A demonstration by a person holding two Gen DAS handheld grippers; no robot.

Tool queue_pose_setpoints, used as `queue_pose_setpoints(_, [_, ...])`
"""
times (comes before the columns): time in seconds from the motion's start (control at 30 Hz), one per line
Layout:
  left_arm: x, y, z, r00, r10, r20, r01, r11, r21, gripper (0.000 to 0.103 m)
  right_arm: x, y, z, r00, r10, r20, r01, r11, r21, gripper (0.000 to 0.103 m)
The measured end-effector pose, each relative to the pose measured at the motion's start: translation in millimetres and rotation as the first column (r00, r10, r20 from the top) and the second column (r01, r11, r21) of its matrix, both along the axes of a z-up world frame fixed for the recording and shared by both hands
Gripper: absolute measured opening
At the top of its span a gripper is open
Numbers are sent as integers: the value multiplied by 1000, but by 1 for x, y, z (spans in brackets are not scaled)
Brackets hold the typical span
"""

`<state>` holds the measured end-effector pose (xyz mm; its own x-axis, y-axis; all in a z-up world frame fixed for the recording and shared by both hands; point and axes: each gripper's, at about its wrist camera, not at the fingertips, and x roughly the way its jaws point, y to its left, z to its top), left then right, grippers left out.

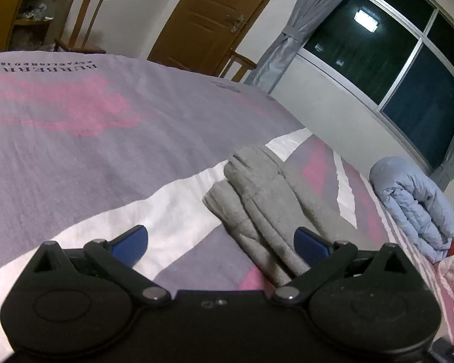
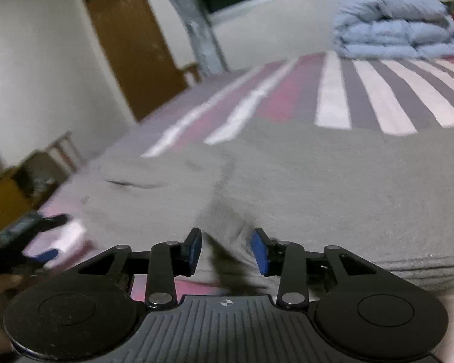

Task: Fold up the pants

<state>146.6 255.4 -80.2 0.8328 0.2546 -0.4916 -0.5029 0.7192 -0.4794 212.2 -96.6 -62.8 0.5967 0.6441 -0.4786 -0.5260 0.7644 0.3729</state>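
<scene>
Left tongs (image 1: pixel 220 243): spread wide, holding nothing, above the bed (image 1: pixel 75 139).
Right tongs (image 2: pixel 226 251): partly apart, a raised ridge of cloth between the blue pads (image 2: pixel 261 254); grip unclear.
Pants (image 1: pixel 257 199): grey, bunched ahead-right of left tongs; spread directly ahead of right tongs.
Duvet (image 2: pixel 393 24): folded, far ahead-right.

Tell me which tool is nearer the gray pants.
Right. The right tool has its fingers around a bunch of the gray pants; the left tool hangs open, the pants beside its right finger.

Bedroom, bed (image 1: pixel 75 139), duvet (image 2: pixel 393 24) (probably), curtained window (image 1: pixel 378 42)
</scene>
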Motion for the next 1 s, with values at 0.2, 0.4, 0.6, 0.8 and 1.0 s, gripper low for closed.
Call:
queue_pose_setpoints(0.2, [1,-3,1,1000,-15,-13,16,1000,12,97,18,2,-7,965,-254,-60,254,967,2,37])
queue_pose_setpoints(0.4, [4,-6,1,999,-21,-32,22,999,30,97,31,19,-12,978,-167,-126,174,984,50,39])
queue_pose_setpoints(0.6, [7,-7,0,999,-16,-36,18,999,37,97,33,-80,20,908,-415,54,418,907,-49,39])
queue_pose_setpoints(0.8, [15,-17,0,995,-53,-82,60,994,95,97,89,-143,-3,895,-440,-71,424,889,-174,39])
queue_pose_setpoints(1.0, [19,-18,0,992,-52,-111,64,992,109,97,158,-160,1,870,-487,-77,484,873,-53,39])
